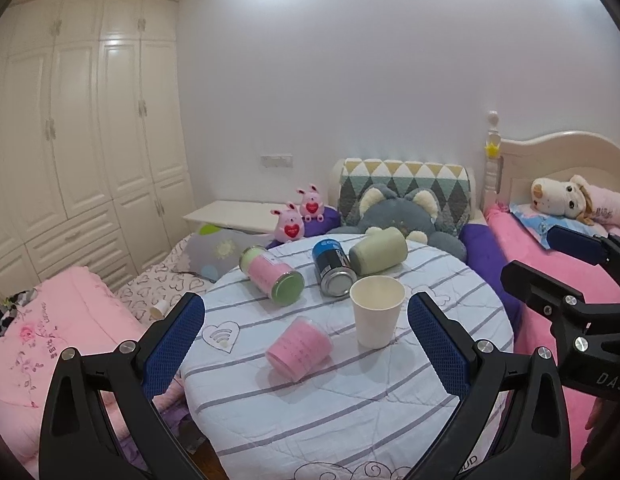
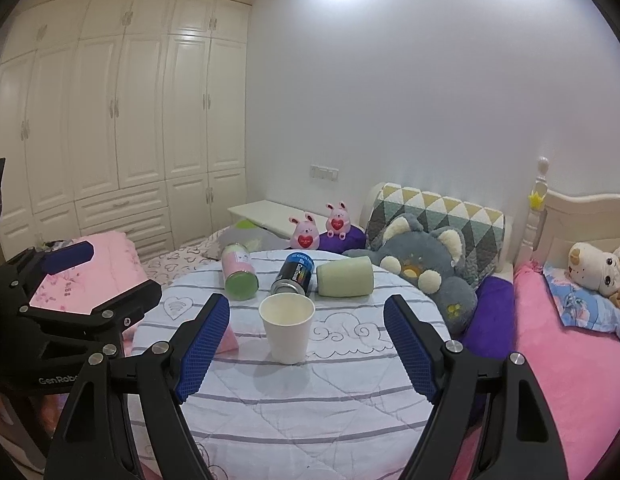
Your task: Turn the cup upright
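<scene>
A white paper cup (image 1: 376,310) stands upright, mouth up, on the round table with a striped quilted cover (image 1: 349,400); it also shows in the right wrist view (image 2: 287,328). A pink cup (image 1: 298,347) lies on its side left of it, mostly hidden behind a finger in the right wrist view (image 2: 228,340). My left gripper (image 1: 306,316) is open and empty, in front of both cups. My right gripper (image 2: 307,320) is open and empty, its fingers either side of the white cup but nearer the camera.
Behind the cups lie a pink-and-green jar (image 1: 272,276), a blue can (image 1: 333,274) and a pale green cup (image 1: 377,255), all on their sides. Plush toys (image 1: 405,212) and beds surround the table. The right gripper's body (image 1: 569,304) is at the right.
</scene>
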Tool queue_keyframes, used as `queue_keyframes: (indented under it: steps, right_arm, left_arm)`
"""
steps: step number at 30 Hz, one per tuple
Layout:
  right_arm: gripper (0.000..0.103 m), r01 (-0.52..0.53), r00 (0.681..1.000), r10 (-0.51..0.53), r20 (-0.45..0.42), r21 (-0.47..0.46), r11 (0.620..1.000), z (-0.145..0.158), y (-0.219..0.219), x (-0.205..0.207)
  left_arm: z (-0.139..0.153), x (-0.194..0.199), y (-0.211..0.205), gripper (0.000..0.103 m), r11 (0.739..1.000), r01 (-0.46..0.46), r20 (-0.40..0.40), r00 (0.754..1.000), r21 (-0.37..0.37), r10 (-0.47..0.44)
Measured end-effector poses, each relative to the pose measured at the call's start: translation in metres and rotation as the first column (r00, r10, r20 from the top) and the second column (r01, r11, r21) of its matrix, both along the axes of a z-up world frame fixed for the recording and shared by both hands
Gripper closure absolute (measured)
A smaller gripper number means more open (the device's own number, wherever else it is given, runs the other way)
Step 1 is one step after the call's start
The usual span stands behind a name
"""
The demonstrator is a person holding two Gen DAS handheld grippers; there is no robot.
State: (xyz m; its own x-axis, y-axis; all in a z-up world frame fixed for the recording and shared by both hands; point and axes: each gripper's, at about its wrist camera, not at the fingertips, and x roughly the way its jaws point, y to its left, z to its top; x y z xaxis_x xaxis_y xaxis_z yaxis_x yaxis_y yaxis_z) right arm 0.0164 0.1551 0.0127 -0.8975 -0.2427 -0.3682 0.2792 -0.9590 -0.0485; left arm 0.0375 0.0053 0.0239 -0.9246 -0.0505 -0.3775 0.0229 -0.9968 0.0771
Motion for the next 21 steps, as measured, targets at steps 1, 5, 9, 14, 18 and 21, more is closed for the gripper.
queue_keyframes:
  steps: [1,5,9,14,18,21]
  right_arm:
    - [0.022,-0.004,1.0,0.004,-0.008,0.004,1.0,0.001,-0.001,0.001]
    - [0.022,-0.007,1.0,0.007,-0.018,0.004,1.0,0.002,-0.002,0.001]
    - [0.022,-0.008,0.999,0.009,-0.039,0.007,1.0,0.003,-0.004,0.004]
    - [0.022,-0.021,0.998,0.02,-0.059,-0.012,1.0,0.005,-0.002,0.006]
    - [0.022,-0.025,0.998,0.024,-0.059,-0.011,1.0,0.004,-0.003,0.004]
    - [0.022,-0.03,0.998,0.029,-0.053,-0.015,0.999,0.003,-0.003,0.003]
  left_arm:
    - [0.001,0.001,0.0,0.0,1.0,0.0,-0.002,1.0,0.0,0.0]
    - [0.004,0.005,-0.001,0.0,1.0,-0.004,-0.036,0.999,0.006,0.005]
    - [0.007,0.011,-0.003,0.0,1.0,-0.016,-0.078,0.997,0.015,0.017]
    - [0.008,0.011,-0.003,0.0,1.0,-0.023,-0.092,0.995,0.011,0.024]
    - [0.007,0.012,-0.002,0.0,1.0,-0.025,-0.097,0.995,0.011,0.026]
    - [0.006,0.012,-0.002,0.0,1.0,-0.023,-0.094,0.995,0.013,0.024]
